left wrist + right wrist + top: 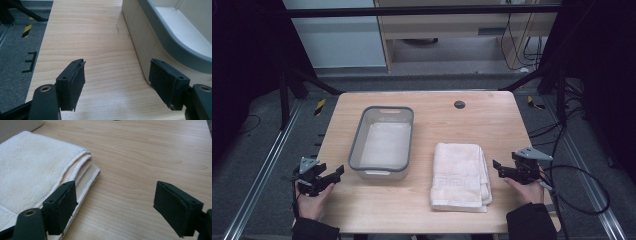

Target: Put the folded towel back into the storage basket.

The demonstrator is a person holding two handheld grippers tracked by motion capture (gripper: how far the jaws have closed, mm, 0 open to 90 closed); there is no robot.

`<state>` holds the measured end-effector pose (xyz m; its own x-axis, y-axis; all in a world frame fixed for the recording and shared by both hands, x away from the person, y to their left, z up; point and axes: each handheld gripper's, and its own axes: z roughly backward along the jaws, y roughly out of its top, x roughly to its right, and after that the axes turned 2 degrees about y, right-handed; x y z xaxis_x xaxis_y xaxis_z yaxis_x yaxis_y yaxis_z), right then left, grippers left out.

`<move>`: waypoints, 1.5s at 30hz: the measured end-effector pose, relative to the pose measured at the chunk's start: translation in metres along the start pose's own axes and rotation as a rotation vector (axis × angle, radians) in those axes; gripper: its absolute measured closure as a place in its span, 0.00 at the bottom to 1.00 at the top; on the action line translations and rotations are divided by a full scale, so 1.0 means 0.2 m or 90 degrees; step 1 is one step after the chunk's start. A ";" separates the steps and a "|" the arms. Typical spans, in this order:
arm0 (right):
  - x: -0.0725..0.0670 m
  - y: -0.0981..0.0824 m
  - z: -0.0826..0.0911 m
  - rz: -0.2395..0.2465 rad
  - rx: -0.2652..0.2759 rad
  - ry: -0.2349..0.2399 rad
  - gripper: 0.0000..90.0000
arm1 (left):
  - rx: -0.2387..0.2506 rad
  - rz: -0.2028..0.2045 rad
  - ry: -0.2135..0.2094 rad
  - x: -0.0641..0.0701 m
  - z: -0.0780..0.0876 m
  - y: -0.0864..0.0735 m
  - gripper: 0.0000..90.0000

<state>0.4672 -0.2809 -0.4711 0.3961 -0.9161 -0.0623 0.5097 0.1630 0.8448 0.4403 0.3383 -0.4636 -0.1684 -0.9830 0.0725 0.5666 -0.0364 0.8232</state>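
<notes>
Folded towel point(460, 175) flat on bench point(412, 210), 4 o'clock of grey-rimmed tub point(383, 142). Soft, light, limp; grip stacked right-hand edge. Left gripper point(338, 172), right gripper point(497, 166): jaws open, empty.

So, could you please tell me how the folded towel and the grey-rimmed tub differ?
The towel is soft cloth, folded flat in layers; the tub is a rigid container with raised walls. The towel is pale pink-cream; the tub is whitish with a grey rim. The towel lies nearer the right gripper, the tub nearer the left gripper. Both rest on the table.
</notes>
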 end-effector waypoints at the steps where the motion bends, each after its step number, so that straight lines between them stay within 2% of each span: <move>1: 0.00 0.00 0.00 0.000 0.000 0.000 0.20 | 0.000 0.000 0.000 0.00 0.00 0.00 0.31; 4: 0.00 0.01 0.02 -0.005 0.002 -0.005 0.19 | 0.010 0.003 -0.009 0.01 0.02 0.00 0.32; 8: -0.01 0.02 0.02 0.004 0.004 -0.003 0.19 | 0.021 0.001 -0.012 0.02 0.05 0.01 0.32; 9: -0.02 0.02 0.02 0.012 0.007 0.000 0.21 | 0.027 0.000 -0.015 0.03 0.06 0.01 0.33; 17: -0.04 0.03 0.04 0.015 0.005 0.031 0.30 | 0.042 -0.002 -0.027 0.06 0.09 0.03 0.39; 25: -0.05 0.07 0.07 0.034 0.013 0.039 0.38 | 0.060 0.004 -0.035 0.07 0.12 0.06 0.39; 32: -0.04 0.08 0.08 0.025 0.015 0.047 0.39 | 0.064 0.001 -0.034 0.09 0.12 0.08 0.38; 45: -0.07 0.19 0.09 0.040 0.036 0.044 0.39 | 0.087 -0.004 -0.043 0.13 0.13 0.16 0.37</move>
<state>0.4680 -0.2685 -0.4284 0.4788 -0.8768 -0.0439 0.4389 0.1958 0.8770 0.4320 0.3170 -0.4209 -0.2281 -0.9685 0.1001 0.4506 -0.0139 0.8926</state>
